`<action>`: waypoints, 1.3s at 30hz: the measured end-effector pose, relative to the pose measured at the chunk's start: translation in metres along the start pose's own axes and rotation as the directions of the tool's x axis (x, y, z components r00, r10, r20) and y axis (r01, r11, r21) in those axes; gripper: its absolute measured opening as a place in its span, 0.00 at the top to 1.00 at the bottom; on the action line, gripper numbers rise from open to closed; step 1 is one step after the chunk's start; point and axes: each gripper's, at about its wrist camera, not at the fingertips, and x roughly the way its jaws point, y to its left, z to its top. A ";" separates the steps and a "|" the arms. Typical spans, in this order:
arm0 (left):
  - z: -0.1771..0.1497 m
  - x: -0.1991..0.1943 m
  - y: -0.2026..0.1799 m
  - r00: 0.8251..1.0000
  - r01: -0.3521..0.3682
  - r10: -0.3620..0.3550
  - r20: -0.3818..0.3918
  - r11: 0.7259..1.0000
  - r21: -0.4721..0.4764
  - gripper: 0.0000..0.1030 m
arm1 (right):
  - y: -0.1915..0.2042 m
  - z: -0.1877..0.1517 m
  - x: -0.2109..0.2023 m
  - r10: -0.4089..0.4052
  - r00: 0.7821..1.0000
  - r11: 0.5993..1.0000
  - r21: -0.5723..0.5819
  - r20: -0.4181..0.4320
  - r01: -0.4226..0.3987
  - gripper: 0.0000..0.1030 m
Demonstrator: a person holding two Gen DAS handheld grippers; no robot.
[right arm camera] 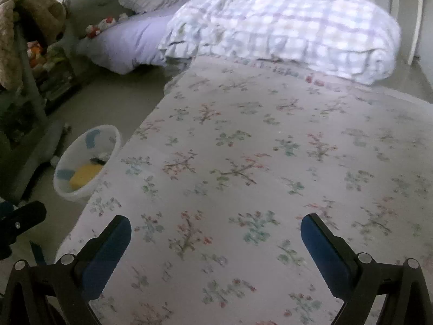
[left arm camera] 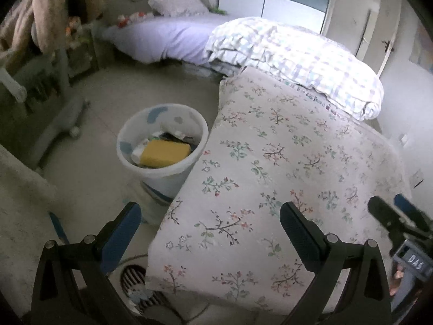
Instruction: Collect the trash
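A white trash bin [left arm camera: 162, 124] with blue patches stands on the floor against the side of the floral-covered bed [left arm camera: 284, 162]. Inside it lie a yellow sponge-like block [left arm camera: 165, 153] and some wrappers. My left gripper [left arm camera: 211, 214] hangs open over the bed's near corner, below and right of the bin, with nothing between its fingers. In the right wrist view the bin [right arm camera: 86, 159] sits at the left with the yellow block [right arm camera: 85, 176] showing. My right gripper [right arm camera: 215, 227] is open and empty above the floral cover [right arm camera: 257, 162].
A checked duvet [left arm camera: 297, 59] is bunched at the far end of the bed, beside a lilac mattress [left arm camera: 162, 38] and pillow. A chair base [left arm camera: 62, 124] and a brown garment [left arm camera: 40, 13] stand at the left. A floor drain [left arm camera: 135, 281] lies near the bed corner.
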 end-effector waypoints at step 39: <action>-0.029 0.001 -0.022 0.997 -0.072 0.070 0.038 0.996 0.048 0.00 | -0.015 -0.041 -0.013 -0.132 0.989 0.991 0.045 0.072 0.129 0.00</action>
